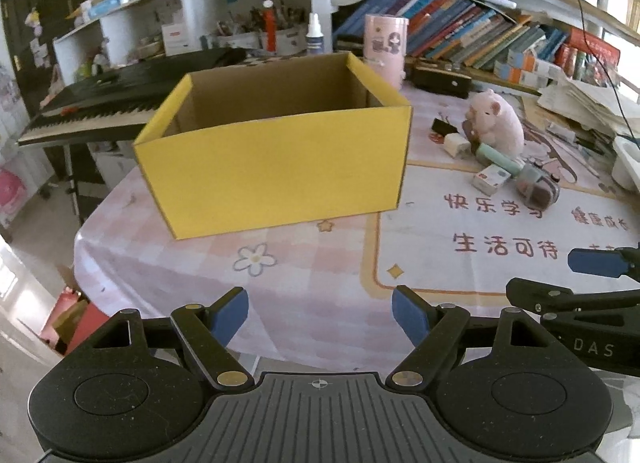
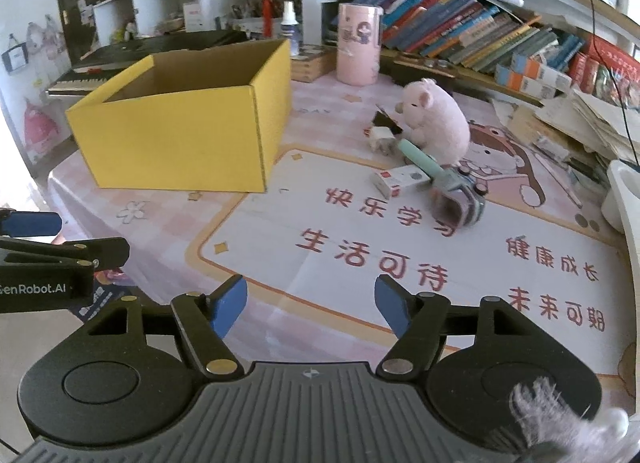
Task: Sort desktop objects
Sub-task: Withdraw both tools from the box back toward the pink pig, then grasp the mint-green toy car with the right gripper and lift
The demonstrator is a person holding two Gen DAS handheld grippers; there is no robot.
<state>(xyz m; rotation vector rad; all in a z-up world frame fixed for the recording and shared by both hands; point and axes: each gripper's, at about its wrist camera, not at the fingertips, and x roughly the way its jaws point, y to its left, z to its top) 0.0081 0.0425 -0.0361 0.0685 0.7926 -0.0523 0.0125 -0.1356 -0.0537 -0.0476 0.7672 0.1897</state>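
Observation:
An open yellow cardboard box (image 1: 276, 171) (image 2: 180, 131) stands on the pink desk mat; no contents show over its rim. To its right lies a small heap: a pink plush pig (image 1: 498, 119) (image 2: 436, 123), a white charger plug (image 1: 456, 144) (image 2: 380, 138), a mint-handled lint roller (image 1: 520, 177) (image 2: 440, 183) and a small white carton (image 1: 491, 178) (image 2: 400, 179). My left gripper (image 1: 320, 315) hangs open over the mat in front of the box, nothing between its blue pads. My right gripper (image 2: 310, 305) is open too, over the mat's printed red characters, well short of the heap.
A pink cylinder holder (image 1: 385, 49) (image 2: 357, 43) and a spray bottle (image 1: 315, 34) stand behind the box. Leaning books (image 1: 480, 35) fill the back shelf, loose papers (image 1: 588, 99) pile at the right. A keyboard piano (image 1: 100, 103) stands beyond the desk's left edge.

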